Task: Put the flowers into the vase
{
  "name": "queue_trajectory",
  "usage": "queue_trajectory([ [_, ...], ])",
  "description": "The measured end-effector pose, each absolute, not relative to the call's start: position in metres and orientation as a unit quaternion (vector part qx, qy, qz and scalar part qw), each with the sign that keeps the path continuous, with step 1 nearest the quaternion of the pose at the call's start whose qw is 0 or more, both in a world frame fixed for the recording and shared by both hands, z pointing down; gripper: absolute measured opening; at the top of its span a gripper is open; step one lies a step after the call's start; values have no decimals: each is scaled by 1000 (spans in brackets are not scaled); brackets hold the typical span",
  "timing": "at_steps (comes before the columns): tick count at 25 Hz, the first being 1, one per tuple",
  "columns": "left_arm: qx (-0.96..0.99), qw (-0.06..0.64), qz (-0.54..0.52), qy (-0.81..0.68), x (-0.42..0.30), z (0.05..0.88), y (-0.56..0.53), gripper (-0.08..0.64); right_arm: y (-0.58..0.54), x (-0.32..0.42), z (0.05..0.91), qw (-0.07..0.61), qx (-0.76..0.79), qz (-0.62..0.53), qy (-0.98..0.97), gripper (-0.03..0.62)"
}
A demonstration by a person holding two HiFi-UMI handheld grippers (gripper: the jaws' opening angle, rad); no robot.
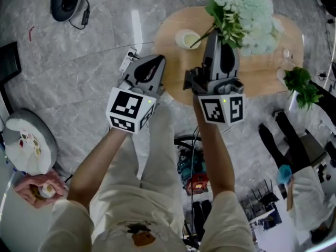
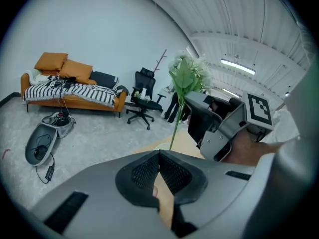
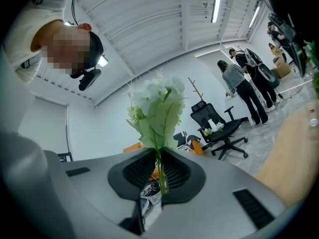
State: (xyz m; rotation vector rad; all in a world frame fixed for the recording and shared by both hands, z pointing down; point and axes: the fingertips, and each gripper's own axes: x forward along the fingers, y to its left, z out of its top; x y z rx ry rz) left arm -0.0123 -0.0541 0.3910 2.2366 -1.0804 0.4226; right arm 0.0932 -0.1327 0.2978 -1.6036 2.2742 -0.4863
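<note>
A: What is the pale grey veined stone floor (image 1: 79, 51) like?
B: Polished and glossy. The round light wooden table (image 1: 262, 80) is smooth and matt.
A: And the tools?
B: The left gripper (image 2: 159, 154) and right gripper (image 3: 158, 156) have matt grey plastic shells, and the black pads (image 3: 175, 172) are rough mesh. The beige cloth trousers (image 1: 157, 156) are creased. The white flowers with green leaves (image 1: 247, 14) look matt.

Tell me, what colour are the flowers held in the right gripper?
The flowers are white with green leaves, clearest in the head view.
</note>
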Motion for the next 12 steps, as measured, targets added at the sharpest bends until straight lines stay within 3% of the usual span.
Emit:
queue_trajectory([
  [12, 849, 305, 168, -398, -3, 397, -54, 9, -135, 103, 316, 143, -574, -164, 789, 34],
])
